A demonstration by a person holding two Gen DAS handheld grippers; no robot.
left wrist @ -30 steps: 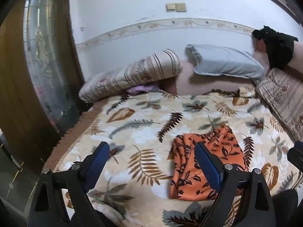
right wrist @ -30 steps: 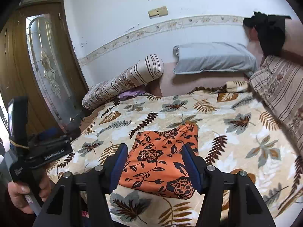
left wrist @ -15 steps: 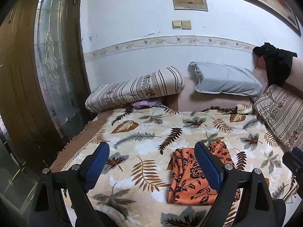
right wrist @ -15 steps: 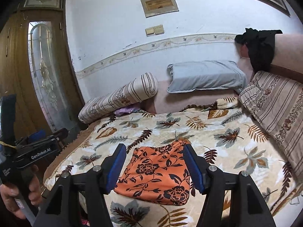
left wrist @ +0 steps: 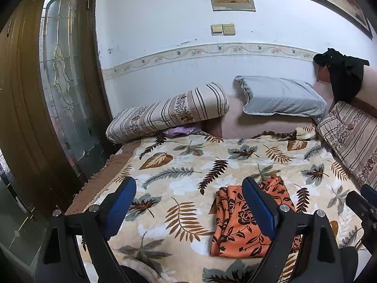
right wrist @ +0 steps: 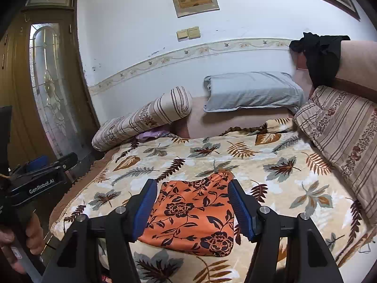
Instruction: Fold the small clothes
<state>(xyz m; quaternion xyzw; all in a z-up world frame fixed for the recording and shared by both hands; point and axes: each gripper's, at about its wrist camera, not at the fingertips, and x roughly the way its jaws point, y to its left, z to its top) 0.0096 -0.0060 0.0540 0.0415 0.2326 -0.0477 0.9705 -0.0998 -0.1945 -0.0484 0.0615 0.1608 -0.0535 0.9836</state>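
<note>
An orange garment with a dark flower print (right wrist: 195,217) lies folded into a flat rectangle on the leaf-patterned blanket (right wrist: 278,165), near the bed's front edge. My right gripper (right wrist: 192,205) hovers above and short of it, open, with nothing between its blue pads. In the left wrist view the same garment (left wrist: 238,226) sits low and right of centre. My left gripper (left wrist: 188,202) stands wide open over the blanket (left wrist: 183,165) to the garment's left, holding nothing. The left gripper's body (right wrist: 40,179) shows at the left of the right wrist view, held by a hand (right wrist: 30,233).
A striped bolster (left wrist: 169,113) and a grey pillow (left wrist: 280,99) lie at the head of the bed. A striped quilt (right wrist: 341,136) runs along the right side. A black garment (right wrist: 322,56) hangs over the headboard. A wooden door with frosted glass (left wrist: 63,89) stands at the left.
Both views now take in more of the wall and look from higher up. The orange garment lies unmoved and sits lower in both frames. Neither gripper's jaws have visibly changed.
</note>
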